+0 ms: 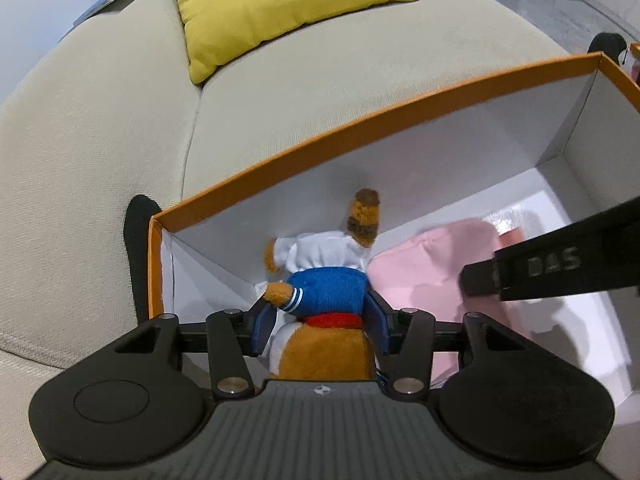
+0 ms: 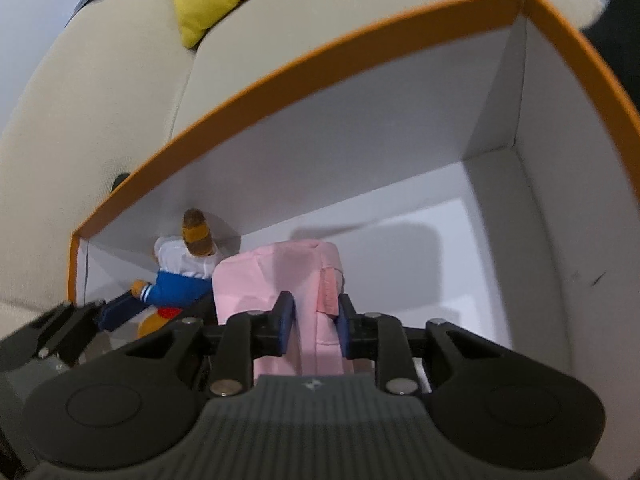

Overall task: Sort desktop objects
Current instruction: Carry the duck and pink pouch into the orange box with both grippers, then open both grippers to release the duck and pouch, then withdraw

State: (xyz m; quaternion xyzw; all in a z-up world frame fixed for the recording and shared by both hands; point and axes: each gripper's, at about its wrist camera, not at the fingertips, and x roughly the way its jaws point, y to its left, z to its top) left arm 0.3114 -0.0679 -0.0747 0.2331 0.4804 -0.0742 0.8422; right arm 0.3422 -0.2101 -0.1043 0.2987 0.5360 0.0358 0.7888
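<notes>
Plush toy (image 1: 320,292) and pink pouch (image 2: 280,280) both sit low inside the orange-rimmed box (image 1: 360,128), gripped by the left gripper (image 1: 320,316) and right gripper (image 2: 312,320) respectively; only releasing appears left.

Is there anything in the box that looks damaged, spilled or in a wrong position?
Nothing stands out. The left tool grips a stuffed toy and the right tool grips a pink pouch, side by side inside the orange box. No damage or spill shows.
</notes>
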